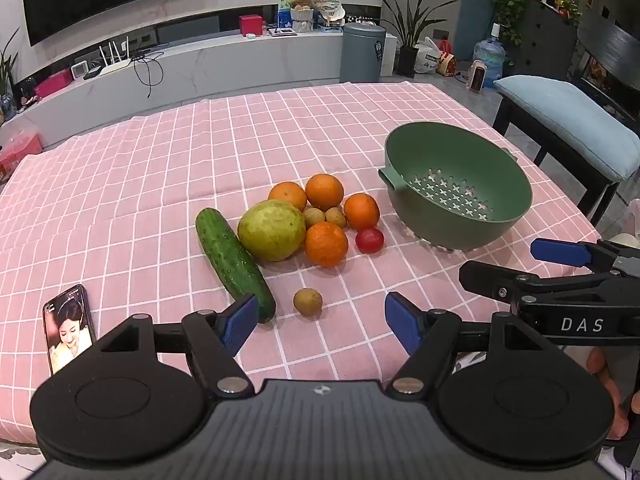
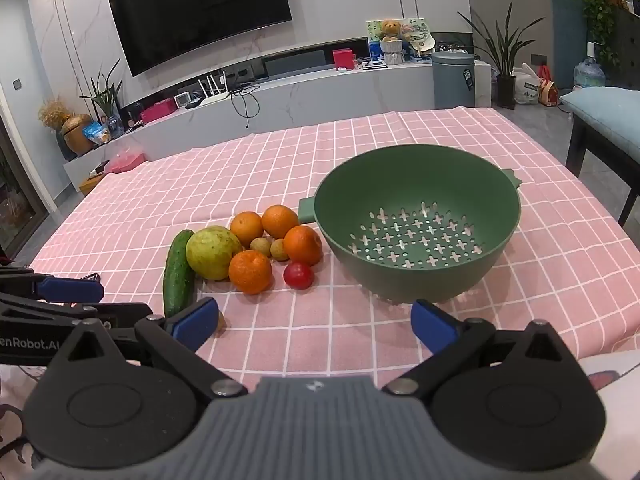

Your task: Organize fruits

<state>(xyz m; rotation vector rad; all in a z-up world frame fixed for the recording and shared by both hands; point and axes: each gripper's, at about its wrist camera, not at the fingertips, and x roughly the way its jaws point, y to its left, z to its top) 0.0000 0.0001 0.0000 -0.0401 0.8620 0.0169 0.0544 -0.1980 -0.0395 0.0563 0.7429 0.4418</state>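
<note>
A fruit pile lies mid-table: a cucumber [image 1: 234, 265] [image 2: 177, 274], a green guava [image 1: 272, 230] [image 2: 213, 253], several oranges [image 1: 326, 243] [image 2: 251, 272], a small red tomato [image 1: 369, 240] [image 2: 298, 275] and small brown longans [image 1: 335, 217]. One longan [image 1: 307, 302] lies apart, nearest me. An empty green colander [image 1: 458, 192] [image 2: 416, 226] stands to the right. My left gripper [image 1: 322, 322] is open and empty, just short of the lone longan. My right gripper [image 2: 316, 322] is open and empty, before the colander.
A phone [image 1: 70, 328] with a lit screen lies at the table's near left. The pink checked tablecloth [image 1: 160, 184] covers the table. A cushioned bench [image 1: 568, 120] stands off the right edge. My right gripper's body [image 1: 560, 280] shows at the right of the left wrist view.
</note>
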